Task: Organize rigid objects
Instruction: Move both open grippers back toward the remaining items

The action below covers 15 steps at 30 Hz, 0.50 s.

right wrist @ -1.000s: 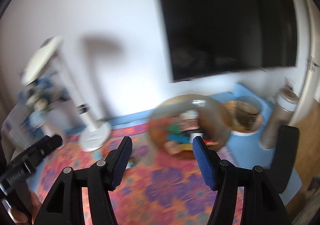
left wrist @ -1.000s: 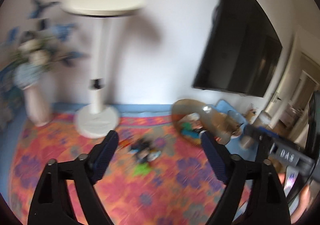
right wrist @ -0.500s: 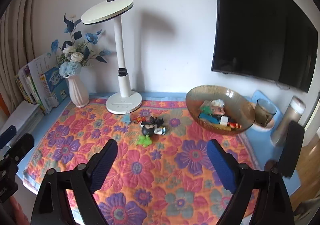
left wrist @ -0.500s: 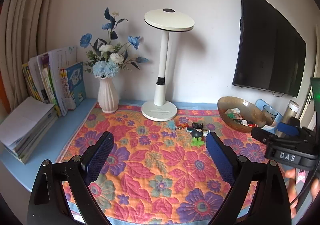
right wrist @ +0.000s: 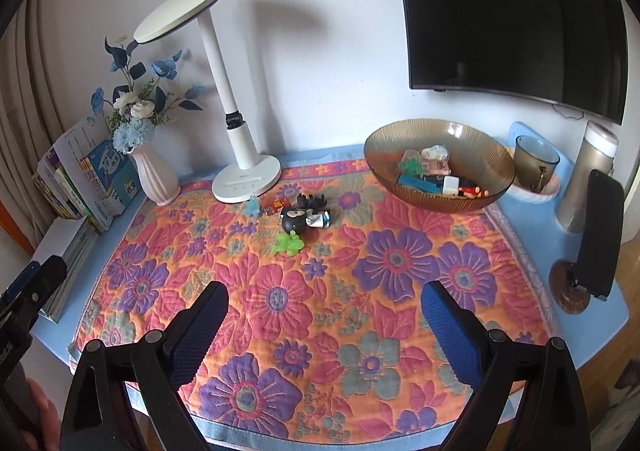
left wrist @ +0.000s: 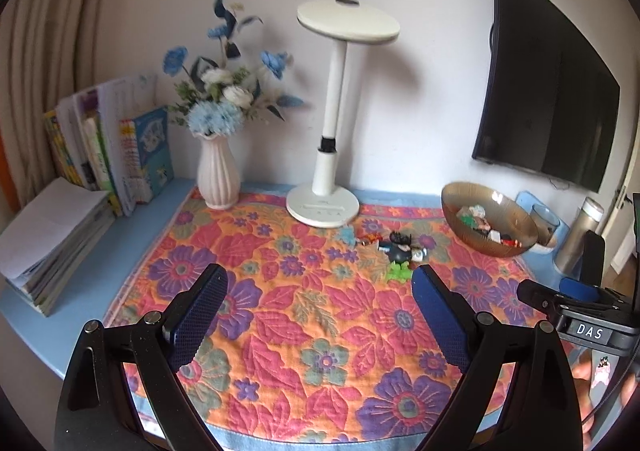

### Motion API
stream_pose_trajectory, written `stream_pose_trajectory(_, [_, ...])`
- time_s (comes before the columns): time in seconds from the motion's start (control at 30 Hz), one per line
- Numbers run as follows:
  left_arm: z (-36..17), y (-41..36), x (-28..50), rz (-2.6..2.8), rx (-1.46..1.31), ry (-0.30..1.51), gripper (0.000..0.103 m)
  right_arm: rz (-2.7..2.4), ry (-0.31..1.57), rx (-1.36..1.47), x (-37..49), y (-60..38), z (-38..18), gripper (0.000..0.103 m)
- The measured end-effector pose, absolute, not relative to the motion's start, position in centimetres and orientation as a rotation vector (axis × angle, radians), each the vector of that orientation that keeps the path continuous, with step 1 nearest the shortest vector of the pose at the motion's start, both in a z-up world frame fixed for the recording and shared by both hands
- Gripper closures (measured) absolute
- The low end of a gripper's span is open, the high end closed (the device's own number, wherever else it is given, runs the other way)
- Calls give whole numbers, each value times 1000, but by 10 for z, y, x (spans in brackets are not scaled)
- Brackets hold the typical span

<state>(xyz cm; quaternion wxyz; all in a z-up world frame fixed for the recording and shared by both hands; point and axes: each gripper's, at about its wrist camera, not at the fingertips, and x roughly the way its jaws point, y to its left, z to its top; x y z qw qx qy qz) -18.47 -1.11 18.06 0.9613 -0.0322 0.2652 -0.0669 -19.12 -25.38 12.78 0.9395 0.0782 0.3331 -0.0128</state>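
Several small toys lie loose on the flowered cloth (right wrist: 320, 311) by the lamp base: a black round toy (right wrist: 295, 219), a green toy (right wrist: 289, 244), a light blue one (right wrist: 252, 207) and a small red one (right wrist: 276, 206). They also show in the left wrist view, the black toy (left wrist: 400, 247) and the green toy (left wrist: 399, 272). A brown glass bowl (right wrist: 472, 143) holding several toys stands at the back right; it shows in the left wrist view too (left wrist: 516, 211). My left gripper (left wrist: 320, 303) and right gripper (right wrist: 325, 317) are both open and empty, held above the front of the table.
A white desk lamp (right wrist: 240, 171), a white vase of blue flowers (right wrist: 154, 175) and books (right wrist: 88, 179) stand at the back left. A glass mug (right wrist: 534, 161), a thermos (right wrist: 592, 171) and a black phone stand (right wrist: 596, 243) are at the right edge. A monitor (right wrist: 512, 11) hangs on the wall.
Both cameras pulled back and settled from blurred close views of the lamp and bowl to a steady view of the whole table. Both grippers stay open.
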Motion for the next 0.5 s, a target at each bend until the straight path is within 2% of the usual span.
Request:
stream_pose_trajectory(0.37, [136, 4, -45, -292, -202, 789, 10, 34, 780, 156, -111, -244, 90, 8])
stream_pose_trajectory(0.47, [113, -10, 3, -323, -202, 877, 11, 74, 802, 153, -85, -243, 77, 26])
stream_pose_trajectory(0.5, [106, -19, 17, -330, -181, 887, 11, 85, 816, 155, -77, -243, 71, 28])
